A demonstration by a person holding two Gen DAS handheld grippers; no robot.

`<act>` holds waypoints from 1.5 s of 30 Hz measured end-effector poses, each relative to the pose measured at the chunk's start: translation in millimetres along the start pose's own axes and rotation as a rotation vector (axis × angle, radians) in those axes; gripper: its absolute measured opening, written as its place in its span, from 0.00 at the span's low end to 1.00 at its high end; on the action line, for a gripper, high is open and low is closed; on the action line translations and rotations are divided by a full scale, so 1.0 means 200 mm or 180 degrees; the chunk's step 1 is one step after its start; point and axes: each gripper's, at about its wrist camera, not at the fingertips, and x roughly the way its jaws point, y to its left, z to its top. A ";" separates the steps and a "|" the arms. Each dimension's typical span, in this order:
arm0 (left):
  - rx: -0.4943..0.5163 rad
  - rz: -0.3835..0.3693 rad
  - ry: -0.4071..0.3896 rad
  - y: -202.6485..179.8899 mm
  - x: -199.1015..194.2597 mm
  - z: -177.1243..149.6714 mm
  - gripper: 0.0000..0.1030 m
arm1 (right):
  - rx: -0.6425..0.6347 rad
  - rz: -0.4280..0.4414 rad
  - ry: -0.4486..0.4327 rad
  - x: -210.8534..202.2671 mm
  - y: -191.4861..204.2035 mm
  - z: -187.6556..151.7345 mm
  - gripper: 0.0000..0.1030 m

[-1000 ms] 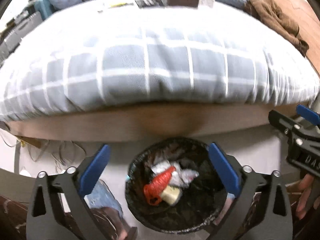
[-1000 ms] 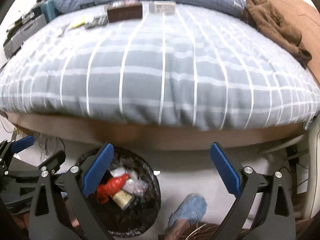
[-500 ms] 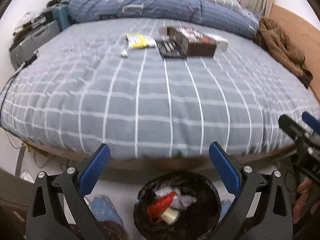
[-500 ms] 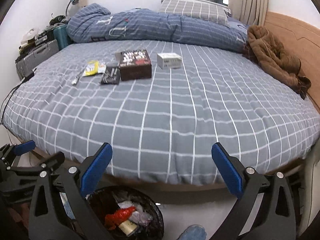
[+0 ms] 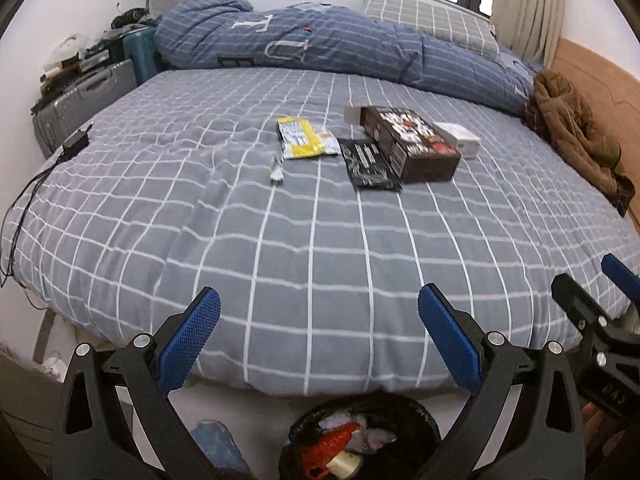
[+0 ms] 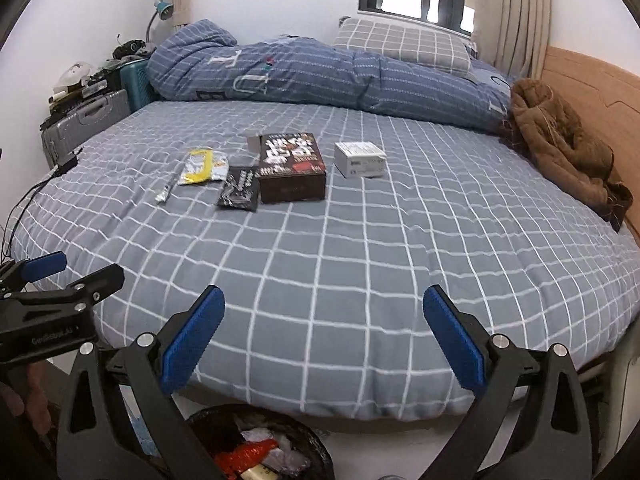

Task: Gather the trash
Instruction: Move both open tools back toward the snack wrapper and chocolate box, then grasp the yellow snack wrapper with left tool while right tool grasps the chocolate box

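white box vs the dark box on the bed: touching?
Apart. The right wrist view shows a strip of bedsheet between the white box and the dark box; the left wrist view overlaps them, hiding the gap.

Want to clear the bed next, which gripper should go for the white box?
Probably right. The white box lies almost straight ahead of the open right gripper; from the left gripper the dark carton partly hides it.

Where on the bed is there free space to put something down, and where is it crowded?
Free: the wide near part of the checked bedsheet, between its front edge and the litter, and the strip between the white box and the brown coat. Crowded: the middle, where the yellow wrapper, black packet and dark box lie together.
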 end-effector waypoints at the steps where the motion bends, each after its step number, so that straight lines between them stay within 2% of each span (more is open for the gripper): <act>1: -0.0002 0.0009 -0.0028 0.00 0.00 0.02 0.95 | -0.0012 0.0013 -0.0017 0.01 0.01 0.02 0.93; 10: -0.0013 0.0144 -0.0149 0.07 0.10 0.20 0.95 | -0.0025 0.0089 -0.0058 0.16 0.05 0.19 0.93; 17: -0.0067 0.0193 -0.0145 0.14 0.26 0.34 0.95 | -0.0032 0.0054 0.0092 0.42 0.04 0.30 0.93; 23: -0.0071 0.0173 -0.0148 0.15 0.36 0.45 0.94 | 0.0158 0.0106 0.0266 0.62 0.00 0.40 0.93; 36: -0.0036 0.0182 -0.0055 0.15 0.61 0.63 0.95 | 0.0028 0.0196 0.0472 0.94 0.10 0.52 0.93; 45: 0.0047 0.0184 -0.0010 0.11 0.77 0.74 0.95 | 0.0136 0.0242 0.0637 1.09 0.11 0.55 0.93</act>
